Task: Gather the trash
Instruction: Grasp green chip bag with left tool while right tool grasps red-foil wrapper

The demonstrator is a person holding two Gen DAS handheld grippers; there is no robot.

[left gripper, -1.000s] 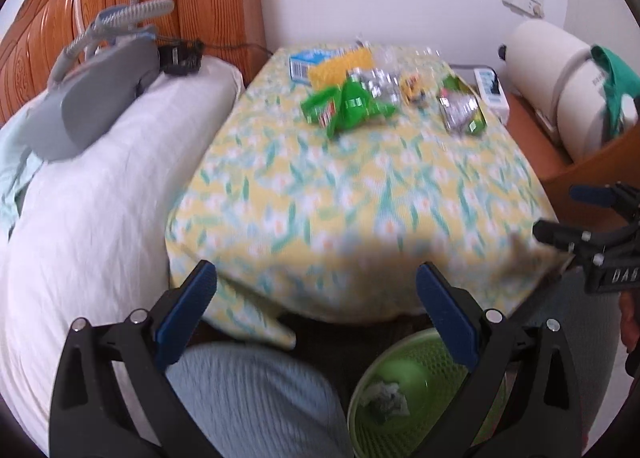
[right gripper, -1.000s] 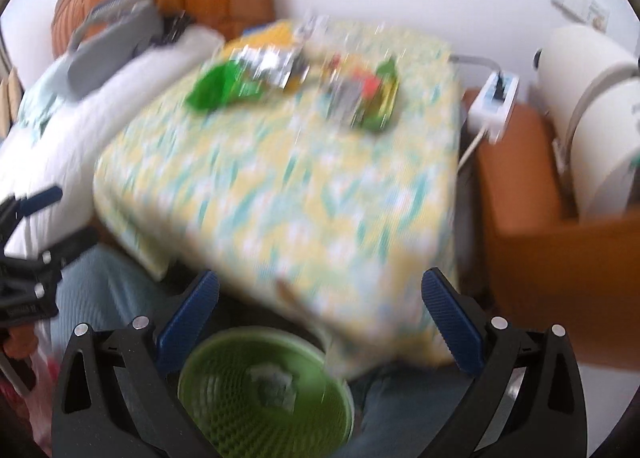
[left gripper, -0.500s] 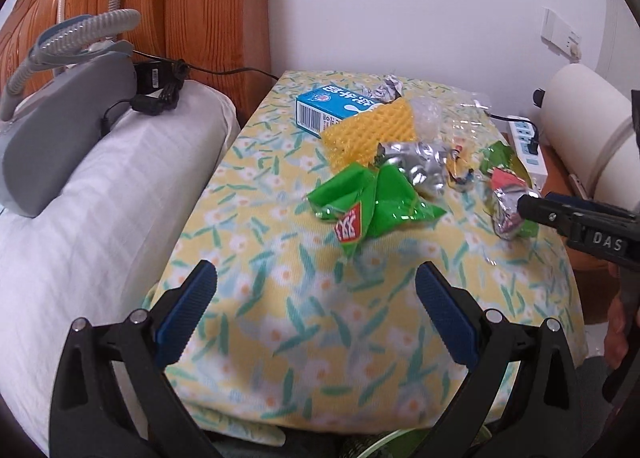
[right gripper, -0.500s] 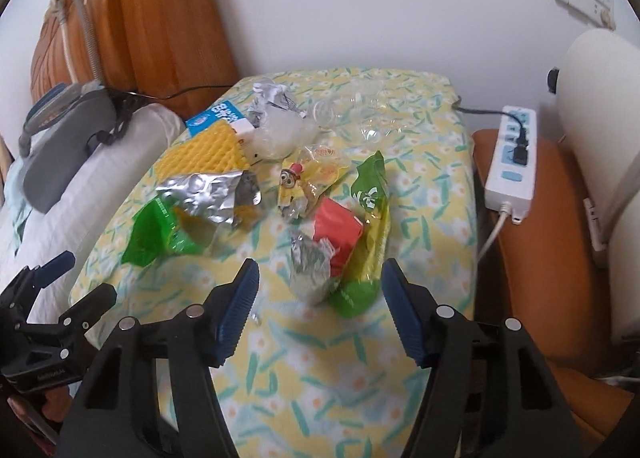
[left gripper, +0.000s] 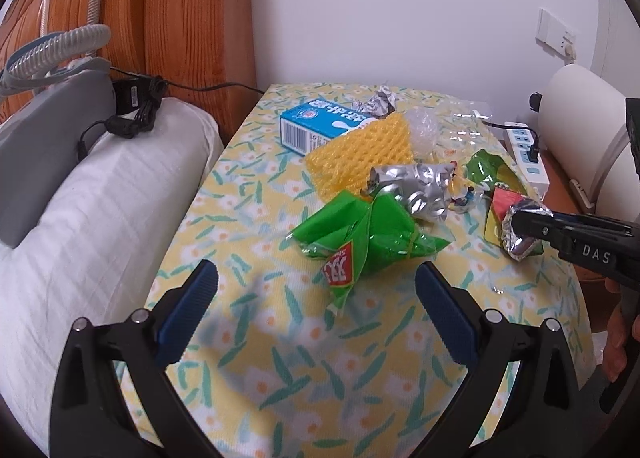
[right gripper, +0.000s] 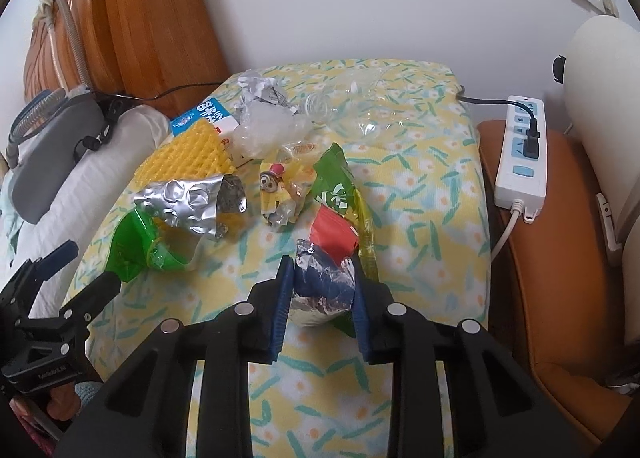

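Both grippers are now hanging over the floral cloth (left gripper: 280,362) and its litter, the green bin no longer showing in either view. Left of the foil-lined wrapper (right gripper: 326,278), the left gripper (left gripper: 316,310) is standing spread and empty, just short of the green snack bag (left gripper: 360,234). The right gripper (right gripper: 320,290) has just been closing and is pinching that foil-lined wrapper at the litter's near right edge, so one piece looks secured, the rest waiting. The right wrist view is showing both blue pads against the crumpled foil, plus a minion packet (right gripper: 276,190) behind it. The left wrist view is showing the same grip side-on, with the blue carton (left gripper: 320,126) far back.
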